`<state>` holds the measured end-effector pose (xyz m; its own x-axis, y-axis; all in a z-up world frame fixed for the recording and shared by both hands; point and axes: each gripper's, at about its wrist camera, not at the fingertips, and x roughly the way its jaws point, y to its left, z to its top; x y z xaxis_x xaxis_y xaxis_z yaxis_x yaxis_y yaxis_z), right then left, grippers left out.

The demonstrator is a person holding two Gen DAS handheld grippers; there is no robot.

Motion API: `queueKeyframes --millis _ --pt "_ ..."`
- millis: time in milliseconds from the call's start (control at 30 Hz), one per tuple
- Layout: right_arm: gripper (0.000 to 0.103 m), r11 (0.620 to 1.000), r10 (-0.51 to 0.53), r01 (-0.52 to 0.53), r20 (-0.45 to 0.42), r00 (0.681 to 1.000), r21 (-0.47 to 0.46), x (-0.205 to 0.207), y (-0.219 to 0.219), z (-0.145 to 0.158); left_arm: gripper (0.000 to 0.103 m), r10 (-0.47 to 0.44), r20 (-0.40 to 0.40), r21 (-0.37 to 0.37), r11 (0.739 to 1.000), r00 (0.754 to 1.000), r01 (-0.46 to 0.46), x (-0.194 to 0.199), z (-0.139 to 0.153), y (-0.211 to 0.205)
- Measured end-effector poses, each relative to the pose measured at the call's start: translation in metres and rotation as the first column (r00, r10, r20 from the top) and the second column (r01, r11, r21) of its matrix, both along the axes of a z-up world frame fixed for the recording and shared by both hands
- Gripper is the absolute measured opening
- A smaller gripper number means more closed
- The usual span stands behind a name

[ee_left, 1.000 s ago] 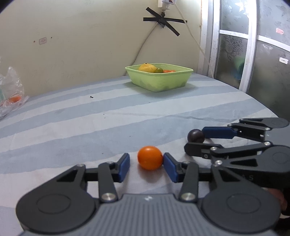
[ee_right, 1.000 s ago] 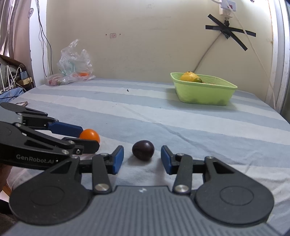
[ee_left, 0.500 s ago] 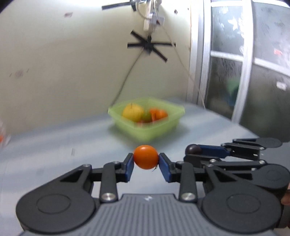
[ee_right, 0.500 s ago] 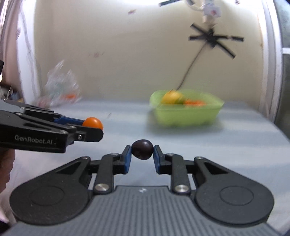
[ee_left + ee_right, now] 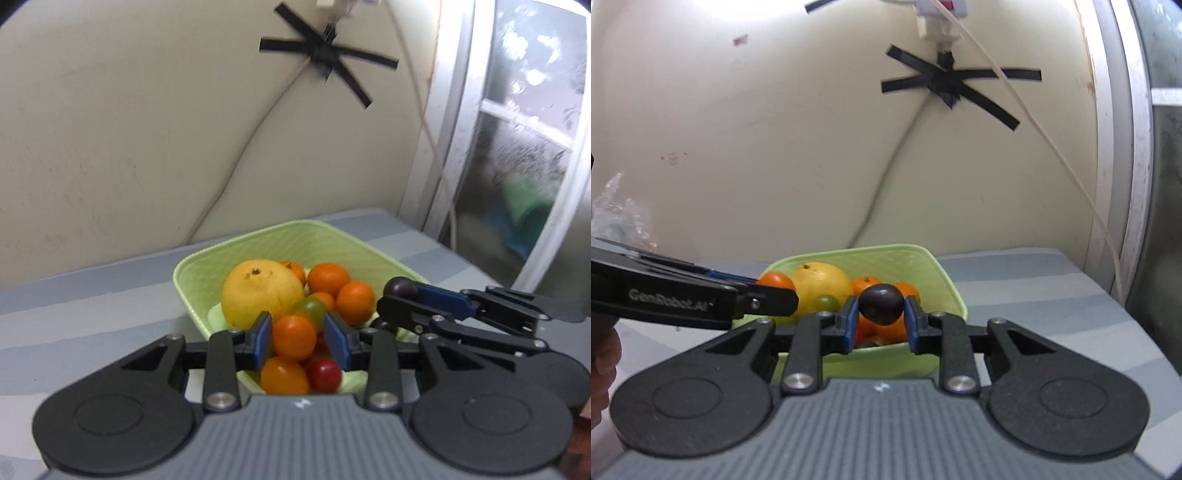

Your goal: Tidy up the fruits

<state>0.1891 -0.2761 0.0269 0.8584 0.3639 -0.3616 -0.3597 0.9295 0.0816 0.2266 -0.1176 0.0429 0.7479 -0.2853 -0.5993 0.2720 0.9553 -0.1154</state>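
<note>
Fruits look light, smooth, easily bruised: left gripper (image 5: 295, 338) pinches orange tomato (image 5: 294, 336) at its middle, right gripper (image 5: 881, 321) clamps dark fruit (image 5: 881, 304) likewise over green basket (image 5: 923, 258).

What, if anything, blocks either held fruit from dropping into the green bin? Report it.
Nothing visible blocks either. The left gripper holds the orange tomato and the right gripper the dark fruit over the green bin; only the fruit already in it lies below.

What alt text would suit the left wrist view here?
The left hand-held gripper holds a small orange fruit over a green basket of fruit. On the right, the right hand-held gripper holds a dark round fruit above the basket's edge.
</note>
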Motion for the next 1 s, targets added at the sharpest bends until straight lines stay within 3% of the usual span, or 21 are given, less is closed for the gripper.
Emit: queueKeyframes --millis 133,300,400,500,633,767,800,867,1000 --pt "0.030 1.000 0.000 0.000 0.001 1.000 0.009 -0.002 -0.003 -0.003 0.053 0.029 0.028 -0.003 1.000 0.999 -0.029 -0.009 0.001 0.002" --pt "0.030 0.999 -0.007 0.006 0.018 1.000 0.037 -0.007 -0.008 0.005 0.054 0.079 0.035 -0.045 0.996 0.996 -0.078 -0.036 0.010 0.017" --pt "0.043 1.000 0.002 -0.003 0.044 0.999 0.018 -0.016 -0.003 0.011 0.054 0.116 0.044 -0.051 0.992 0.992 -0.113 -0.059 0.017 0.029" --pt "0.044 1.000 0.000 0.001 0.057 0.998 -0.014 -0.023 0.005 0.019 0.054 0.149 0.042 -0.047 0.988 0.988 -0.147 -0.086 0.024 0.038" --pt "0.044 0.988 -0.010 0.010 -0.003 1.000 0.153 -0.045 -0.015 0.029 0.060 0.214 0.040 0.021 0.976 0.976 -0.215 -0.126 0.022 0.041" --pt "0.057 0.957 -0.031 0.062 -0.112 0.993 0.283 -0.086 -0.032 0.016 0.071 0.269 0.044 0.043 0.962 0.962 -0.271 -0.167 0.011 0.044" --pt "0.058 0.950 -0.030 0.070 -0.137 0.990 0.304 -0.098 -0.034 0.011 0.081 0.282 0.046 0.050 0.958 0.958 -0.284 -0.177 0.008 0.045" --pt "0.071 0.945 -0.042 0.099 -0.181 0.982 0.312 -0.121 -0.033 0.002 0.090 0.307 0.054 0.055 0.949 0.950 -0.310 -0.198 0.001 0.048" --pt "0.086 0.950 -0.051 0.115 -0.221 0.974 0.290 -0.160 -0.027 -0.011 0.102 0.340 0.065 0.073 0.936 0.938 -0.344 -0.226 -0.009 0.050"
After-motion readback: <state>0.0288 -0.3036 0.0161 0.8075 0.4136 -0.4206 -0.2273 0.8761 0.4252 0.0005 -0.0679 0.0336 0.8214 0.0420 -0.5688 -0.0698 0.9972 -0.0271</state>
